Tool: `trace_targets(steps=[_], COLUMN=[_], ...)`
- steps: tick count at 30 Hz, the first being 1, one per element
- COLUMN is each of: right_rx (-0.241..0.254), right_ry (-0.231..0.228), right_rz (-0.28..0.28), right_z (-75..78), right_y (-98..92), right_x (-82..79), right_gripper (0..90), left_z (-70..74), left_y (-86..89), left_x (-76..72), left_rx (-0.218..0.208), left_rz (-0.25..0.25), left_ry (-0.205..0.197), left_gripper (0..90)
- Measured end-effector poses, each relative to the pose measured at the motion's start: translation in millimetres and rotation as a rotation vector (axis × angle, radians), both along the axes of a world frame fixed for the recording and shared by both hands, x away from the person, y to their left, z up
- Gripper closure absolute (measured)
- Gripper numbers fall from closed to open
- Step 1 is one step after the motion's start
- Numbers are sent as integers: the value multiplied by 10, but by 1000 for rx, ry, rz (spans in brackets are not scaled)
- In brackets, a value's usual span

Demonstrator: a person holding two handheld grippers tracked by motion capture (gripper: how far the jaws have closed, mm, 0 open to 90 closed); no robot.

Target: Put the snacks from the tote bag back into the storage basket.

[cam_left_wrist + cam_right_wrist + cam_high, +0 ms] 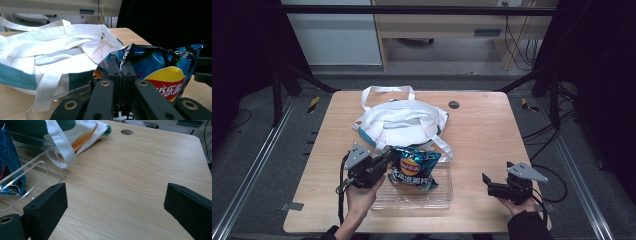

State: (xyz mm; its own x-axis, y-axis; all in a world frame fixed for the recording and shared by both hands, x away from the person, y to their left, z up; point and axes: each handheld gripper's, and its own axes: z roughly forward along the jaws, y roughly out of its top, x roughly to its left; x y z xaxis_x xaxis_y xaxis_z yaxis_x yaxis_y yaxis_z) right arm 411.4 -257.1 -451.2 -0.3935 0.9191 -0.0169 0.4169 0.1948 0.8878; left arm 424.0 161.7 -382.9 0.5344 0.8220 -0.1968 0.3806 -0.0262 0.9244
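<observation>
Lay's branding, a yellow disc with a red banner and white Chinese characters, marks the blue chip bag [162,72] that my left gripper [121,65] pinches shut at its crimped top edge. The bag hangs over the clear tray [437,195], just in front of the white tote bag [399,122]. My right gripper [116,200] rests wide open and empty, well right of the tray on the surface [130,170].

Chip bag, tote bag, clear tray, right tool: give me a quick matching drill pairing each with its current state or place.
Things:
1. chip bag
2. tote bag
3. clear tray
4. right tool

States:
A. open, holding nothing
B. lying behind the tray, white with teal
C. pinched at its top edge by the left tool
D. on the table under the chips

Pairs: 1-C, 2-B, 3-D, 4-A
</observation>
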Motion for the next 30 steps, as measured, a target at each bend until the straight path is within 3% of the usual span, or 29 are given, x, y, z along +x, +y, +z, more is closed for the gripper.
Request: trace_targets(steps=[30], right_rx=[-5], right_ry=[1], right_rz=[-2], right_z=[-3], right_y=[-3], right_x=[2], right_gripper=[54], left_z=[-7], left_y=[-121], left_x=[313], left_rx=[-1], left_rz=[26], left_ry=[-9], left_gripper=[875])
